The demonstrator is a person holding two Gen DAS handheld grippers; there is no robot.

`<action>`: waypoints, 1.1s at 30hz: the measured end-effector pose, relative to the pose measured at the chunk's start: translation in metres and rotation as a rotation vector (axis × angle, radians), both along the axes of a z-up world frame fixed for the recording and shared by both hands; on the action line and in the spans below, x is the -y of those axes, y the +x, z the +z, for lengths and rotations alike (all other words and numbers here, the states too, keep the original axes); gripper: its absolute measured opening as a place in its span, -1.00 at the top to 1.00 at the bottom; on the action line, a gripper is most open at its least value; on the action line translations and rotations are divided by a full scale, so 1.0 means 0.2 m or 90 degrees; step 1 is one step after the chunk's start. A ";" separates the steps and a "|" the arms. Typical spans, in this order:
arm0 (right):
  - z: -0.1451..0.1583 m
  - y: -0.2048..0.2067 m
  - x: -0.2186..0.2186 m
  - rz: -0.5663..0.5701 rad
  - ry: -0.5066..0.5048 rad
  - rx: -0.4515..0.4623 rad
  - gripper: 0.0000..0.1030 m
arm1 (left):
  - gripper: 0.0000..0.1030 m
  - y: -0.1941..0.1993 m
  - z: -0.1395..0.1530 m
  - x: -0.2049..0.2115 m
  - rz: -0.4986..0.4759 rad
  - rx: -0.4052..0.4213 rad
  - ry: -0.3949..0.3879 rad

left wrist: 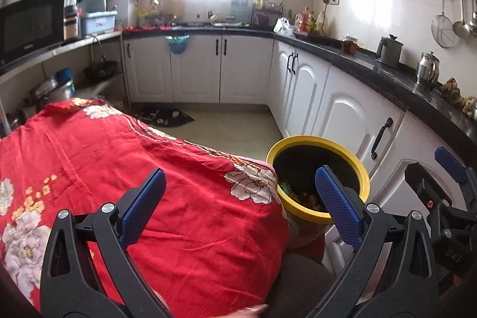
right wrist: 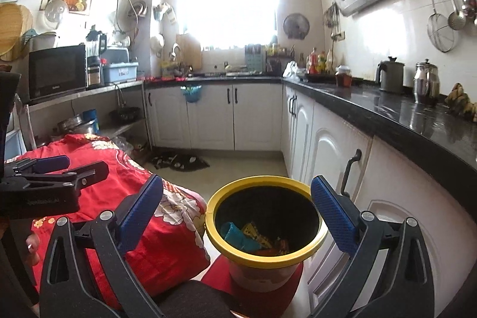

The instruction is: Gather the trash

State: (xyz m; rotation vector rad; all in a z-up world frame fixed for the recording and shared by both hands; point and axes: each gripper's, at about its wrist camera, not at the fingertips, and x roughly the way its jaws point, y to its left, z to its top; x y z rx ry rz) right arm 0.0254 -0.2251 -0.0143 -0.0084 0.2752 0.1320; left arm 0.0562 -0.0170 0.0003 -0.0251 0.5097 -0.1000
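A red flowered cloth (left wrist: 143,169) covers a table on the left. Just beside its edge on the floor, by white cabinets (right wrist: 328,145), a yellow-rimmed bin (right wrist: 265,231) stands upright, mouth upward, wrappers (right wrist: 247,236) inside. Left gripper (left wrist: 238,207) and right gripper (right wrist: 237,209) both gape wide, empty

A table draped in a red floral cloth (left wrist: 149,169) fills the area under and to the left of the left jaws; nothing lies on the cloth. Beside its right edge, directly ahead of the right jaws, a yellow-rimmed bin (right wrist: 265,257) stands on a red mat (right wrist: 220,273) on the pale floor (right wrist: 238,166). Farther ahead, a dark mat (right wrist: 179,161) lies by the cabinets.
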 end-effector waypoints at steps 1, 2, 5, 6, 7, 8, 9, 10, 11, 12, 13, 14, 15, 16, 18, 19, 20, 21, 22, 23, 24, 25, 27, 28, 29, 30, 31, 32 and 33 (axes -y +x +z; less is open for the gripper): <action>-0.01 -0.04 -0.01 -0.002 0.000 0.011 -0.88 | -0.79 -0.02 -0.01 0.00 0.003 0.010 0.006; -0.02 -0.06 -0.01 -0.004 0.000 0.018 -0.88 | -0.79 -0.04 -0.01 0.00 0.006 0.017 0.010; -0.03 -0.13 -0.01 -0.006 0.002 0.041 -0.88 | -0.79 -0.11 -0.02 -0.02 0.007 0.039 0.010; -0.04 -0.14 -0.01 -0.006 0.003 0.048 -0.88 | -0.79 -0.12 -0.02 -0.02 0.006 0.043 0.011; -0.03 -0.15 -0.01 -0.006 0.007 0.053 -0.88 | -0.79 -0.13 -0.02 -0.03 0.005 0.045 0.011; -0.03 -0.15 -0.01 -0.005 0.010 0.055 -0.88 | -0.79 -0.14 -0.02 -0.03 0.006 0.046 0.010; -0.03 -0.15 -0.01 -0.005 0.011 0.054 -0.88 | -0.79 -0.15 -0.03 -0.04 0.005 0.046 0.003; -0.03 -0.15 -0.01 -0.006 0.013 0.053 -0.88 | -0.79 -0.16 -0.03 -0.04 0.005 0.048 -0.001; -0.03 -0.15 0.00 -0.006 0.015 0.052 -0.88 | -0.79 -0.18 -0.03 -0.04 0.007 0.051 -0.004; -0.03 -0.15 0.00 -0.006 0.016 0.048 -0.88 | -0.79 -0.18 -0.03 -0.04 0.008 0.052 -0.005; -0.03 -0.15 0.00 -0.007 0.014 0.046 -0.88 | -0.79 -0.19 -0.03 -0.04 0.009 0.055 -0.007; -0.03 -0.14 -0.01 -0.006 0.012 0.045 -0.88 | -0.79 -0.19 -0.03 -0.05 0.009 0.058 -0.009; -0.04 -0.15 -0.01 -0.006 0.011 0.044 -0.88 | -0.79 -0.20 -0.02 -0.05 0.009 0.060 -0.009; -0.04 -0.15 -0.01 -0.006 0.010 0.044 -0.88 | -0.79 -0.20 -0.02 -0.05 0.008 0.062 -0.010; -0.04 -0.15 -0.01 -0.005 0.011 0.044 -0.88 | -0.79 -0.21 -0.02 -0.05 0.009 0.066 -0.012; -0.04 -0.15 -0.01 -0.005 0.010 0.045 -0.88 | -0.79 -0.21 -0.01 -0.05 0.008 0.068 -0.012; -0.04 -0.15 -0.01 -0.006 0.011 0.045 -0.88 | -0.79 -0.21 -0.01 -0.05 0.008 0.069 -0.012; -0.04 -0.15 -0.01 -0.005 0.011 0.045 -0.88 | -0.79 -0.21 -0.01 -0.05 0.009 0.070 -0.012; -0.04 -0.15 -0.01 -0.005 0.011 0.045 -0.88 | -0.79 -0.21 -0.01 -0.05 0.009 0.070 -0.013; -0.04 -0.15 -0.01 -0.005 0.011 0.044 -0.88 | -0.79 -0.21 -0.01 -0.05 0.010 0.070 -0.013; -0.04 -0.15 -0.01 -0.006 0.011 0.044 -0.88 | -0.79 -0.21 -0.01 -0.05 0.012 0.070 -0.011; -0.04 -0.15 -0.01 -0.006 0.012 0.044 -0.88 | -0.79 -0.21 -0.01 -0.05 0.012 0.071 -0.011; -0.04 -0.15 -0.01 -0.007 0.012 0.045 -0.88 | -0.79 -0.21 0.00 -0.05 0.013 0.073 -0.012; -0.04 -0.15 -0.01 -0.007 0.012 0.045 -0.88 | -0.79 -0.21 0.00 -0.05 0.014 0.073 -0.012; -0.04 -0.15 -0.01 -0.007 0.012 0.045 -0.88 | -0.79 -0.21 0.00 -0.05 0.014 0.074 -0.012; -0.04 -0.15 -0.01 -0.007 0.012 0.045 -0.88 | -0.79 -0.21 0.00 -0.05 0.013 0.074 -0.013; -0.04 -0.15 -0.01 -0.007 0.012 0.044 -0.88 | -0.79 -0.21 0.00 -0.05 0.013 0.073 -0.013; -0.04 -0.15 -0.01 -0.007 0.011 0.044 -0.88 | -0.79 -0.21 0.00 -0.05 0.013 0.073 -0.014; -0.04 -0.15 -0.01 -0.007 0.011 0.044 -0.88 | -0.79 -0.21 0.00 -0.05 0.013 0.072 -0.013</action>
